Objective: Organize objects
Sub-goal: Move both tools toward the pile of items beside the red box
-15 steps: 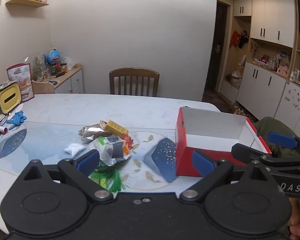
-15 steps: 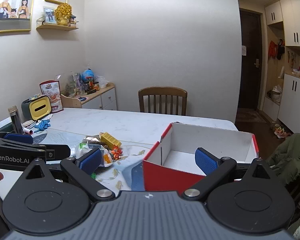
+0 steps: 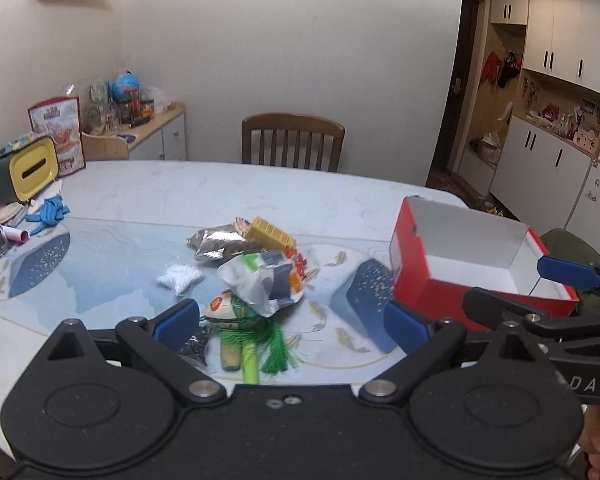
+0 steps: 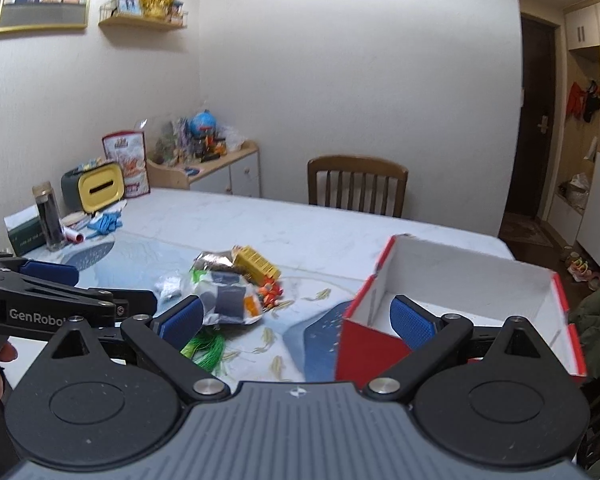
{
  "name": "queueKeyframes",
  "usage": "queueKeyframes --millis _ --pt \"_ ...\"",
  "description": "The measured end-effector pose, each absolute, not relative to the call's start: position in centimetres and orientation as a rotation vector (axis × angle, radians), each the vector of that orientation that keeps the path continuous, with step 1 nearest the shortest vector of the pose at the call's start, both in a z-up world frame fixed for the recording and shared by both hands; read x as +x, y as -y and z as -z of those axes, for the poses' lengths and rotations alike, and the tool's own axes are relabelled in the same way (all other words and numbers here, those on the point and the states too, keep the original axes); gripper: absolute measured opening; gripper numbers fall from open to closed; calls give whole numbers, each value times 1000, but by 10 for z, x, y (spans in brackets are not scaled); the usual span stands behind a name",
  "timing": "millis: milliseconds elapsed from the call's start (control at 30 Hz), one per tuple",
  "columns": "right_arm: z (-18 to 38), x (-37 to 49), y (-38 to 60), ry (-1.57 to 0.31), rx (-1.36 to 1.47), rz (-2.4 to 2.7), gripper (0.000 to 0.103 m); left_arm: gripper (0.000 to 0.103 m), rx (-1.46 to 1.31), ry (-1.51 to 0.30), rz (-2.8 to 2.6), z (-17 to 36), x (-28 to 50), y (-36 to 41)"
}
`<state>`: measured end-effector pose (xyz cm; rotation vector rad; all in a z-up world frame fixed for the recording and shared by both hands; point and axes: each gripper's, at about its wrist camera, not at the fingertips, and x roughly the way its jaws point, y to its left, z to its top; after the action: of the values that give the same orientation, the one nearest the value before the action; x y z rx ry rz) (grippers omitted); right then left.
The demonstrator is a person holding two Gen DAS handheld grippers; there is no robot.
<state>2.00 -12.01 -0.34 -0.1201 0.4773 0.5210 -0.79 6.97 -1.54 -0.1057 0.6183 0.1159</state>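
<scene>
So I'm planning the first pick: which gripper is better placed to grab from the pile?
Left, probably. The left gripper is open and aimed at the pile of packets, with the green tassel between its fingers. The right gripper, also open, points between the pile and the red box.

From the right wrist view, the left tongs [image 4: 50, 276] carry white lettering on their black arm reading "GenRobo", the rest hidden behind the right tongs' body. From the left wrist view, the right tongs [image 3: 536, 284] show the white letters "DAS" at the frame's edge. Print on the yellow box [image 3: 270, 235], the snack bag [image 3: 56, 130] and other packets is too small to read.
</scene>
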Motion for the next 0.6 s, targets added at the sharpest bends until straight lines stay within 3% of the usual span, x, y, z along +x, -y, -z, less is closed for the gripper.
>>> queueKeyframes --millis 600 --pt "31 136 -12 -738 -33 -399 100 102 -34 -793 38 103 63 -182"
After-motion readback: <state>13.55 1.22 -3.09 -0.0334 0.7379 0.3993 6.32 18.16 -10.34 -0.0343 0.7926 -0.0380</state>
